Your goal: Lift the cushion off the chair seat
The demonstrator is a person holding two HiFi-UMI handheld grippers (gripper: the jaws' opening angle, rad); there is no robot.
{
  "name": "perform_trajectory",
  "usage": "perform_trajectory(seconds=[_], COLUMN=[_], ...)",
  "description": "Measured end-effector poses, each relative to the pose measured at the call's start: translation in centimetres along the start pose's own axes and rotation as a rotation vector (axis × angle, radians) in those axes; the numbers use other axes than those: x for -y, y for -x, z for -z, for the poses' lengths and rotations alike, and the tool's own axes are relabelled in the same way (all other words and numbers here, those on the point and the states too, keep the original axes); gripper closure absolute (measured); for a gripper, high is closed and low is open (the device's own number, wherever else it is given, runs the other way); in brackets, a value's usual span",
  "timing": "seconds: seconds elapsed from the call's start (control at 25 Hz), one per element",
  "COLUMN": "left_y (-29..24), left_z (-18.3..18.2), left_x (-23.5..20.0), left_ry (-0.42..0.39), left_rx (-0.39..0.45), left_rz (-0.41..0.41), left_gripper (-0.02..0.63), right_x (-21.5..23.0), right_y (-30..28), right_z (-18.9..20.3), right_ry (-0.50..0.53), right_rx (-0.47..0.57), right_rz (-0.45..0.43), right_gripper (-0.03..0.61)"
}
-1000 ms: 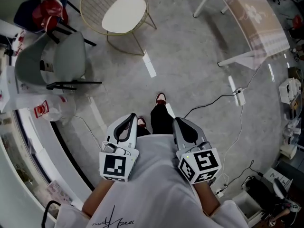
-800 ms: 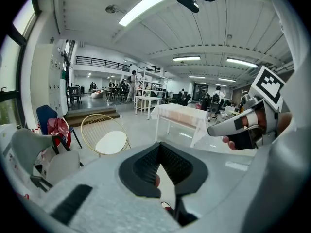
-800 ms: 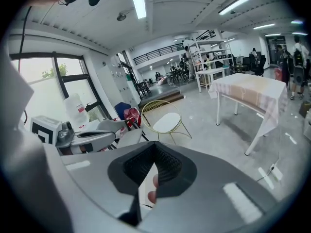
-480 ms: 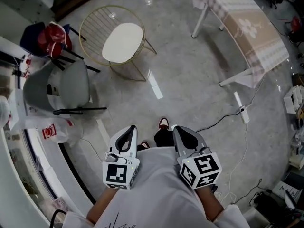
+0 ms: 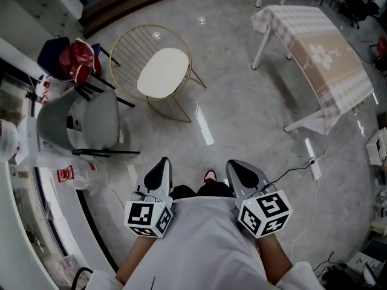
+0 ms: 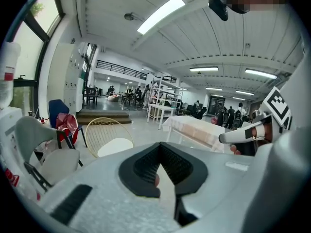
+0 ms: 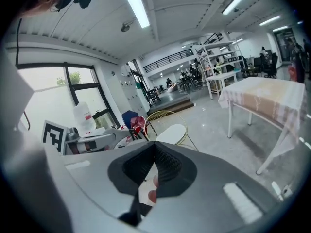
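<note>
A white oval cushion [image 5: 162, 72] lies on the seat of a round gold wire chair [image 5: 128, 46] at the upper left of the head view. It also shows in the left gripper view as cushion [image 6: 115, 147] and in the right gripper view as cushion [image 7: 172, 132], still some way off. My left gripper [image 5: 158, 169] and right gripper [image 5: 242, 171] are held side by side in front of my body, well short of the chair. Both point toward it and are shut with nothing between the jaws. The left gripper [image 6: 159, 147] and right gripper [image 7: 154, 148] show their dark pads together.
A grey chair [image 5: 91, 122] stands left of the wire chair, and behind it a blue chair with a red bag [image 5: 75, 59]. A table with a checked cloth [image 5: 326, 59] stands at the right. A power strip and cable [image 5: 314, 168] lie on the floor, a plastic bag [image 5: 69, 174] at left.
The wire chair and cushion have slid lower and more central in the head view as I walk toward them. Both grippers stay shut and side by side.
</note>
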State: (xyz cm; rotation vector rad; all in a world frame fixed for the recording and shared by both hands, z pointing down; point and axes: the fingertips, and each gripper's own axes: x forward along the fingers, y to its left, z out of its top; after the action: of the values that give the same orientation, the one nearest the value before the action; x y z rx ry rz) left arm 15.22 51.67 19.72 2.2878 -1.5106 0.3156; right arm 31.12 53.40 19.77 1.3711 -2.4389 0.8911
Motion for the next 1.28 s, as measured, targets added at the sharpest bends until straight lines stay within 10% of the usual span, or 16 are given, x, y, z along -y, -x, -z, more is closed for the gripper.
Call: perform_trajectory(seconds=[1.28], left_y=[-9.3], left_z=[-1.5], left_x=[-1.0], left_ry=[0.083], left_rx=[-0.046], left_rz=[0.000], left_gripper=[0.606], right_x=[5.4], right_y=[-7.6], right_z=[-3.2], right_ry=[-0.006], right_rx=[-0.088], right_rz=[-0.045], right_gripper=[0.572])
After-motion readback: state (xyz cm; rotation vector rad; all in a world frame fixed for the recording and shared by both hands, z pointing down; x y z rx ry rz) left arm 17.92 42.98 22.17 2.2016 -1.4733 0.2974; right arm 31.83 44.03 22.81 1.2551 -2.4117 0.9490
